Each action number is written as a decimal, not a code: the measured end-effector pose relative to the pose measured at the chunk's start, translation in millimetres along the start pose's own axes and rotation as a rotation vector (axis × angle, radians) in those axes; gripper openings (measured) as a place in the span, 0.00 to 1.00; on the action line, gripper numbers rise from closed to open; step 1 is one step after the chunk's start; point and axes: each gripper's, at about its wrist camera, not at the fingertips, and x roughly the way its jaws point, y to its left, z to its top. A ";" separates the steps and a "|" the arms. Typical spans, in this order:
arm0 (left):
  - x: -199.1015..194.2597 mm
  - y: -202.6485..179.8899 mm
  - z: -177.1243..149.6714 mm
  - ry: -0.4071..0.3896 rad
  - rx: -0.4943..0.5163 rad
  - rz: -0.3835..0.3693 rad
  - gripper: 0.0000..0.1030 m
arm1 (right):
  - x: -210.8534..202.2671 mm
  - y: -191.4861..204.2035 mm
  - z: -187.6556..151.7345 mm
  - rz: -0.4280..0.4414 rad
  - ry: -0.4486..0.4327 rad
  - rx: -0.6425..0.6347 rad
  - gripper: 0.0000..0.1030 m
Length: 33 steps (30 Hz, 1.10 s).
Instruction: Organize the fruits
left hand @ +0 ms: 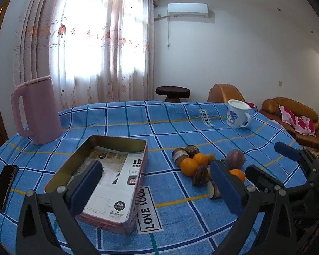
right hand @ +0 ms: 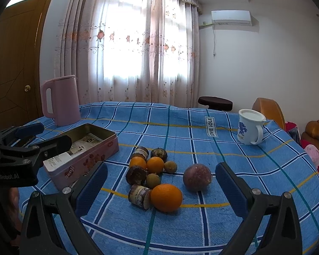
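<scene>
Open pink tin [right hand: 89, 150] with only printed paper [left hand: 114, 176] inside, fruits [right hand: 155, 174] beside it, both hand-held grippers [left hand: 157, 189] [right hand: 161, 189] spread apart, empty.

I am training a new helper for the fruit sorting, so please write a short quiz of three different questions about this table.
1. True or false: the pink tin already holds an orange.
2. How many oranges lie on the tablecloth?
3. Which stands nearer the tin: A) the pink kettle or B) the white mug?

Key: 1. False, only printed paper shows inside. 2. Three; the nearest orange lies before the right gripper. 3. A.
</scene>
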 end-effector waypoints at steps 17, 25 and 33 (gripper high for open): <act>56.7 -44.8 -23.1 0.193 0.056 -0.127 0.95 | 6.4 -50.8 -27.2 -0.105 0.060 0.109 0.99; 80.1 -77.4 -30.1 0.293 0.104 -0.210 0.76 | 5.5 -67.2 -34.8 -0.101 0.048 0.146 0.99; 89.1 -74.1 -36.0 0.332 0.077 -0.235 0.60 | 6.4 -67.1 -36.6 -0.083 0.045 0.149 0.99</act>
